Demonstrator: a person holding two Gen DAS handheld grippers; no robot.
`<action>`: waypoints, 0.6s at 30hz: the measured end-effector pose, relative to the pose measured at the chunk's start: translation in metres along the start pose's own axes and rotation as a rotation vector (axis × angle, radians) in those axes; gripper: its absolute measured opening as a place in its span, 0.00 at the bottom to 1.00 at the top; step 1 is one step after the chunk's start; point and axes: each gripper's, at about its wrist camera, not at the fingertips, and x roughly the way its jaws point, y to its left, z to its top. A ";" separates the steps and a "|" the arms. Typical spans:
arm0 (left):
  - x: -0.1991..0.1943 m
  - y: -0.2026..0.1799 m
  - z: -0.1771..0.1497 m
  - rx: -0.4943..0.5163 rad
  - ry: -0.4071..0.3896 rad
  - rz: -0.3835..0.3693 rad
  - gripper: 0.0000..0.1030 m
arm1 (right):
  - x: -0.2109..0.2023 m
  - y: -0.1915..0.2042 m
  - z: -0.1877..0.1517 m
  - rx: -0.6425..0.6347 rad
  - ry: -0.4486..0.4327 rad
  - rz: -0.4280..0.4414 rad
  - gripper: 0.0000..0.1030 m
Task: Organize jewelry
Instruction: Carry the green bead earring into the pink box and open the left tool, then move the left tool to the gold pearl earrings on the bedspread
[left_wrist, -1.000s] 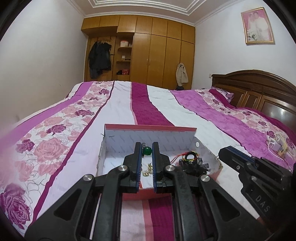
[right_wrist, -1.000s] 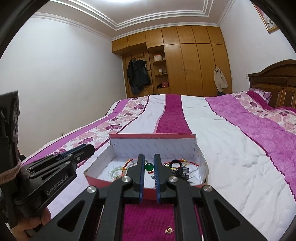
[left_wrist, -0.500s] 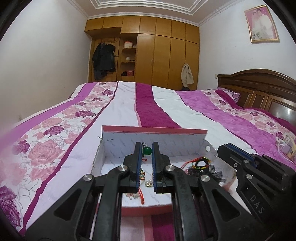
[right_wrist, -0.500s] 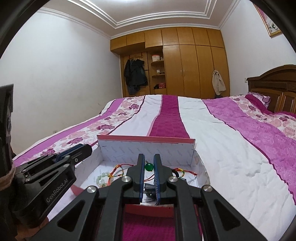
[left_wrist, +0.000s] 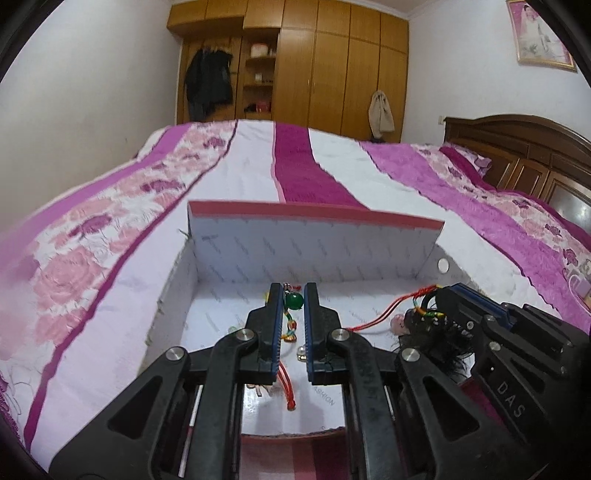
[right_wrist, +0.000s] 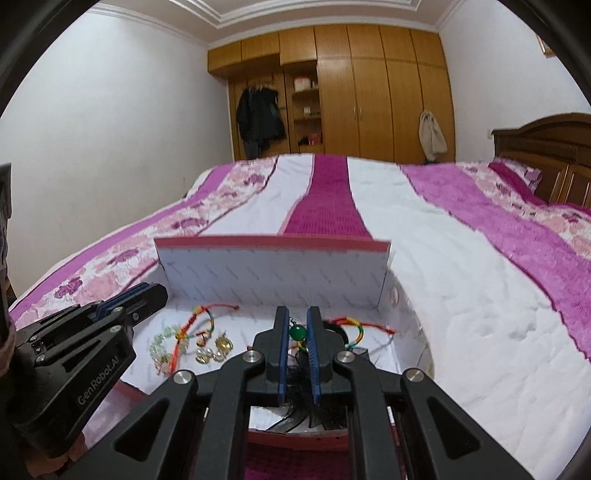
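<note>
A white box with a pink rim (left_wrist: 314, 218) (right_wrist: 273, 243) lies open on the bed. My left gripper (left_wrist: 293, 301) is over the box and shut on a green bead pendant (left_wrist: 294, 301) with a red cord hanging below. My right gripper (right_wrist: 297, 332) is shut on a second green bead pendant (right_wrist: 297, 333). In the box lie a colourful braided bracelet (right_wrist: 195, 321), pale bead bracelet (right_wrist: 162, 341), gold earrings (right_wrist: 214, 350), another braided bracelet (right_wrist: 354, 328) and a black feathery piece (left_wrist: 432, 343). The right gripper also shows in the left wrist view (left_wrist: 480, 314); the left gripper shows in the right wrist view (right_wrist: 122, 306).
The box rests on a bed with a pink, white and magenta striped floral cover (right_wrist: 461, 258). A wooden headboard (left_wrist: 517, 147) stands at the right, a wooden wardrobe (right_wrist: 351, 92) at the far wall with a dark coat hanging.
Both grippers have moved forward and down over the box, still gripping their green bead pendants. The box now fills more of both views.
</note>
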 end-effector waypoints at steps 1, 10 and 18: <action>0.002 0.000 0.000 -0.001 0.011 -0.003 0.06 | 0.003 0.000 -0.001 0.001 0.015 0.004 0.11; 0.002 -0.001 0.000 -0.002 0.044 -0.005 0.36 | 0.009 -0.001 0.000 0.019 0.056 0.033 0.38; -0.015 -0.002 0.005 0.006 0.041 -0.018 0.36 | -0.010 -0.002 0.007 0.048 0.036 0.059 0.38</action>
